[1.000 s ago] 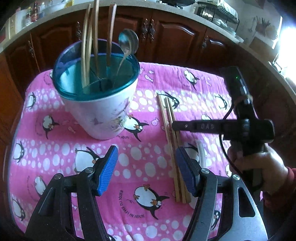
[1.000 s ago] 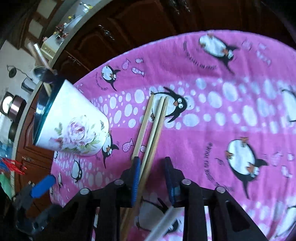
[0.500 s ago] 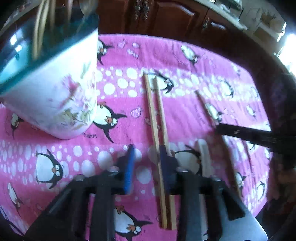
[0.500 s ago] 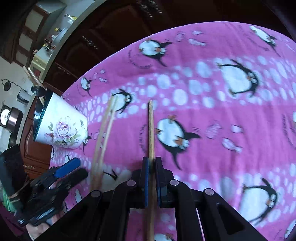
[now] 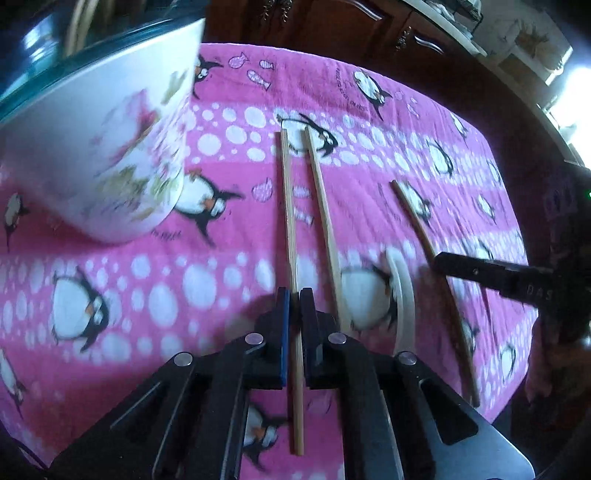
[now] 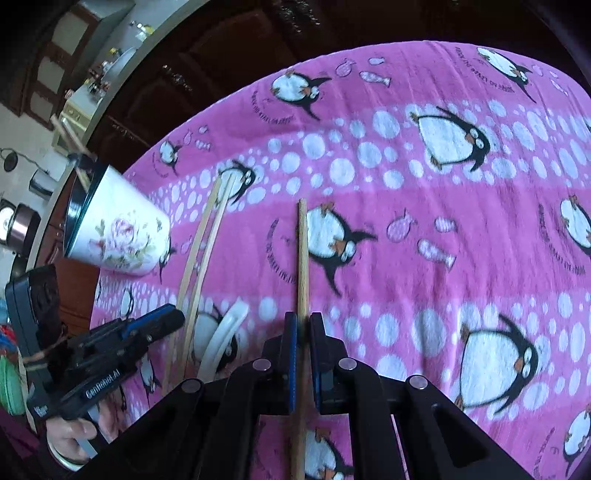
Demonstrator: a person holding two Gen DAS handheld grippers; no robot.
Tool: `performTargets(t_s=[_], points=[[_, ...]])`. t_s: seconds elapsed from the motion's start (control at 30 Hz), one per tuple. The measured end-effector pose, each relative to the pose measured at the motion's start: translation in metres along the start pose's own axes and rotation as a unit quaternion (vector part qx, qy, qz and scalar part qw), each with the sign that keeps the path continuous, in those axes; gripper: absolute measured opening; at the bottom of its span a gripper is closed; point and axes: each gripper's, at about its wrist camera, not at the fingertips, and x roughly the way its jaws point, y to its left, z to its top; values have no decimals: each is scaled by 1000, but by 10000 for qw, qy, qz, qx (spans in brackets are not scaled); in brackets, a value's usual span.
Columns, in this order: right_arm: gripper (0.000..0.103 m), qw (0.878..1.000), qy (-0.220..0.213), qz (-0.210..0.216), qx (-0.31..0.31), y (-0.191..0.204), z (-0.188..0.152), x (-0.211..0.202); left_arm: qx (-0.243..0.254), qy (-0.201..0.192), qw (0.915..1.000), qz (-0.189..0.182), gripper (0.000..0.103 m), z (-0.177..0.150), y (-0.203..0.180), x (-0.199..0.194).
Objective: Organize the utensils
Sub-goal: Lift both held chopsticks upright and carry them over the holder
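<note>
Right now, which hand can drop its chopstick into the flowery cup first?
Probably the left. The left gripper is shut on a chopstick close beside the cup; the right gripper holds its chopstick farther away.

Your left hand-held gripper (image 5: 293, 306) is black angular plastic with blue pads and round silver screws; the right hand-held gripper (image 6: 302, 328) matches, and white "Genrobot.AI" lettering marks the left one's side.

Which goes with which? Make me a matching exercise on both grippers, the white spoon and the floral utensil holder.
1 left gripper
2 right gripper
3 white spoon
4 floral utensil holder

A lies loose on the penguin towel
B shut on the lone darker chopstick
C stands with stored chopsticks in it
D shut on one of two pale chopsticks

Pairs: 1-D, 2-B, 3-A, 4-C.
</note>
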Motion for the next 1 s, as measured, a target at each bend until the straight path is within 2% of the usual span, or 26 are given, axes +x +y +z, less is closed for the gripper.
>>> performTargets(t_s=[0.2,0.3,0.37,0.47,0.53,0.63,0.73,0.8,0.83,0.9,1.0], points=[[6,9990,383,-31,-243,5,-20,-3,352,240,9991,-4,4,-39,3,-21],[7,9985,302,-238,-387,10,-16,-3,399,305,9987,9,4,-45,3,-25],[12,9984,215,-320,-420,12,-9,-2,366,258,9990,60,5,-41,2,-25],[21,9983,155,-399,-406,16,6,4,276,100,9995,132,15,-25,1,-23],[22,9977,180,-479,-450,19,13,8,275,-23,9994,187,24,-13,-2,-18],[22,9967,218,-551,-556,22,24,17,238,-106,9990,360,25,6,-7,-3],[21,9958,160,-607,-665,25,29,23,258,-84,9975,655,25,18,-10,14],[11,9949,138,-655,-751,26,30,25,351,-134,9964,760,24,22,-14,19],[9,9946,125,-659,-787,26,31,25,421,-159,9955,839,20,23,-17,20],[5,9946,103,-635,-820,27,31,22,499,-178,9946,889,5,24,-21,21],[5,9944,-47,-589,-877,32,30,10,553,-235,9945,852,5,23,-24,17]])
